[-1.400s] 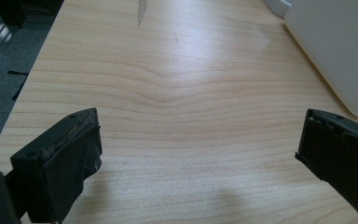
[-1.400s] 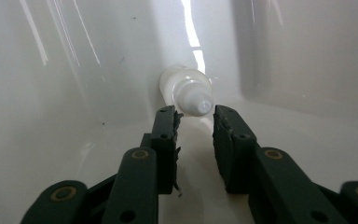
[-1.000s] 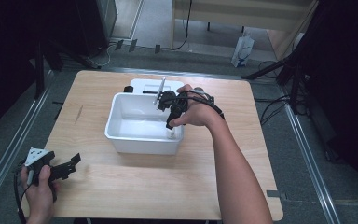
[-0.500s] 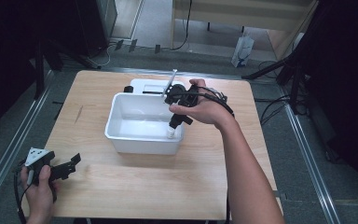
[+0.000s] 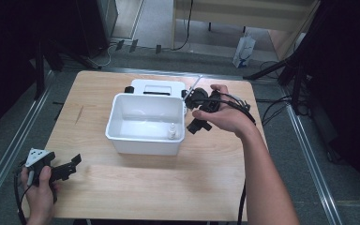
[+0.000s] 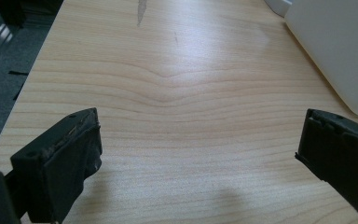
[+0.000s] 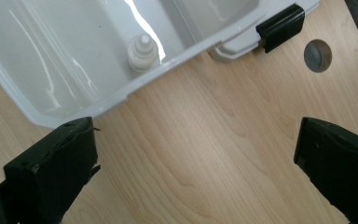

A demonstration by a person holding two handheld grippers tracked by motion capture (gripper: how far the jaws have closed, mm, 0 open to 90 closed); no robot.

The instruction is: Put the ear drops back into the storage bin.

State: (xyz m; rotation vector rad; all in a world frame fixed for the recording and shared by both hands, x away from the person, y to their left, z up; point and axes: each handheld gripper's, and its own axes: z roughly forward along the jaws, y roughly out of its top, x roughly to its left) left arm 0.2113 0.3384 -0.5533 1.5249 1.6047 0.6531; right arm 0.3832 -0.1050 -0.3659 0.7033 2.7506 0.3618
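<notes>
Step in hand: the right gripper (image 5: 198, 110) has set a small white bottle (image 5: 172, 131) into the white tub (image 5: 122, 140) and is clearing away over the tub's right rim; a judgement from how things lie.
Bottle: upright in the tub's near right corner, close to the wall, seen from above in the right gripper view (image 7: 143, 50); nothing touches it.
Right gripper: its jaws have just been opening and now stand wide apart, with bare wood between them and no thing held.
Left gripper: (image 5: 58, 169) rests at the near left corner of the worktop (image 5: 145, 187), well apart from the tub, jaws apart and empty.
Tub: open, on the middle of the worktop, with its lid (image 5: 157, 87) lying behind it, black latch (image 7: 280, 26) at the rim.
How to do it well: the hand should lift clear before swinging sideways, so a jaw does not catch the rim and jolt the tub.
Risk: the bottle is narrow and tall; a knock on the tub could tip it.
Next call: likely fetching the lid, which needs the rim free.
</notes>
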